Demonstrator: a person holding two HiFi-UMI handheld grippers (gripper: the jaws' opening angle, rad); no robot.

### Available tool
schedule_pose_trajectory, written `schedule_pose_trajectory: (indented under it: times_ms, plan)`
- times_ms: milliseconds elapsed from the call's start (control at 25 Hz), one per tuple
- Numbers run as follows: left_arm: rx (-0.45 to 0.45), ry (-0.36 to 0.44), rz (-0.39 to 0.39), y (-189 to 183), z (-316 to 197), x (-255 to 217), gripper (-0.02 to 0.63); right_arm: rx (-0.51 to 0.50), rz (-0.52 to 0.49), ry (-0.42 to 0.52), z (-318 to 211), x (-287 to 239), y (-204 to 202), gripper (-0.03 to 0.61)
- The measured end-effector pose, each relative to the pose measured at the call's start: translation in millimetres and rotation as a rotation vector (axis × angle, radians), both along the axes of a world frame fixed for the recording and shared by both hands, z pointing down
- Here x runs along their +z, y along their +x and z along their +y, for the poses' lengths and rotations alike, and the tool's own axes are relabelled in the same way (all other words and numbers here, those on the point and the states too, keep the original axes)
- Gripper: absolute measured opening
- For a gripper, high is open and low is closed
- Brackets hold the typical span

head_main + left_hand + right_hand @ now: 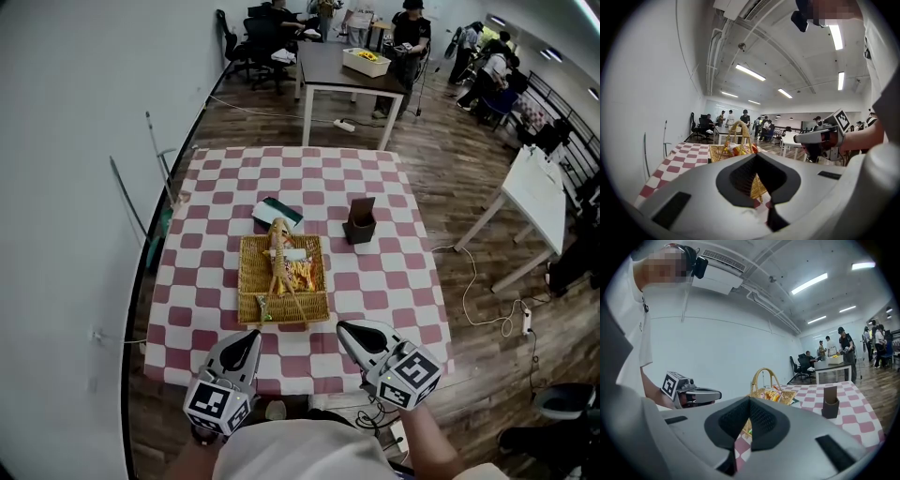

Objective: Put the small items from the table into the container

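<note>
- While both claws hang back at the near edge of the desk (202,281) in the head view, the left claw (251,337) and right claw (347,330) each look pinched shut with nothing in them. The wicker basket (247,281) sits mid-desk with snack packets (286,267) inside. A green-and-white packet (278,212) lies just behind its far rim, and a dark box (360,225) stands apart to the right.
- Left claw view: its tips meet, empty, aimed at the basket (718,153). The handle (740,125) arches over the load, so any reach should probably go round it.
- Right claw view: the tips are closed on nothing, with the dark box (830,403) ahead to the right. If that box is next, the holder would do well to spread the claw before reaching, come in level, and pinch its upright walls low so that it does not tip.
</note>
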State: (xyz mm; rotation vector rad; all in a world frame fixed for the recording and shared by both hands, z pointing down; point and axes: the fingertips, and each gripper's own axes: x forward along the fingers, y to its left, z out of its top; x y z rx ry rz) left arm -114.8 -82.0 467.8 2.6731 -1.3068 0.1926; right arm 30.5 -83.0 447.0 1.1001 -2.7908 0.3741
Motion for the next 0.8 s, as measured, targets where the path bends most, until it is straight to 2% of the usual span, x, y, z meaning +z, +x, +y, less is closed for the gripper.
schedule_pose_trajectory:
  times_ms: [800]
  plan:
    - [-0.001, 0.0, 0.013, -4.0, 7.0, 0.7, -0.009, -0.002, -0.014, 0.019, 10.2, -7.9, -4.8, -0.005]
